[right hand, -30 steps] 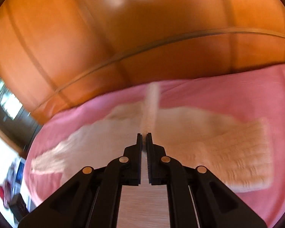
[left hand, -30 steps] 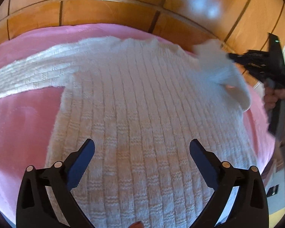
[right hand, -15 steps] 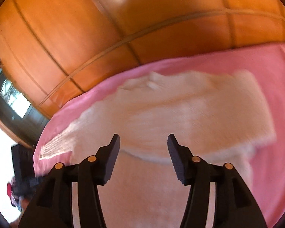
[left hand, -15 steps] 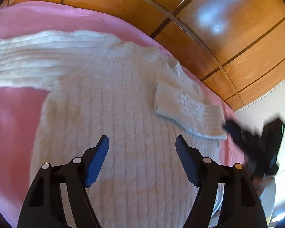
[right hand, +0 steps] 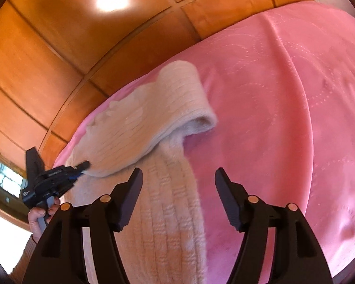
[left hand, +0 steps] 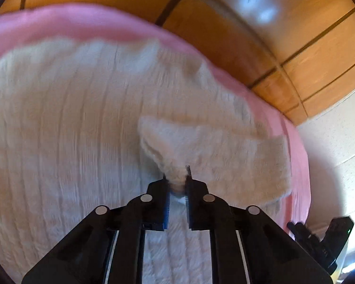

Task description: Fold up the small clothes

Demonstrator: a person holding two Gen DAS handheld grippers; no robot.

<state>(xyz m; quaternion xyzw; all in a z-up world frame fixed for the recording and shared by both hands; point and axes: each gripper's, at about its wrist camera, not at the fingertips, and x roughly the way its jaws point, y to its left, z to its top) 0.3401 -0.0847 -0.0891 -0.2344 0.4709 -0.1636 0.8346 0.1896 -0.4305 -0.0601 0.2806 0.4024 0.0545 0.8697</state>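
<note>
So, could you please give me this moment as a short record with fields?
garment: cream ribbed knit sweater, spread out
surface: pink quilted blanket
left gripper: shut on the sweater's sleeve, lifted over the body
right gripper: open, holding nothing
backdrop: wooden panelled wall

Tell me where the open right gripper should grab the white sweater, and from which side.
Probably best to take the sweater by its right-hand edge, just ahead of the right gripper, coming in from the pink blanket side. That edge lies flat and exposed there, while the left gripper pinches the lifted sleeve on the other side.
</note>
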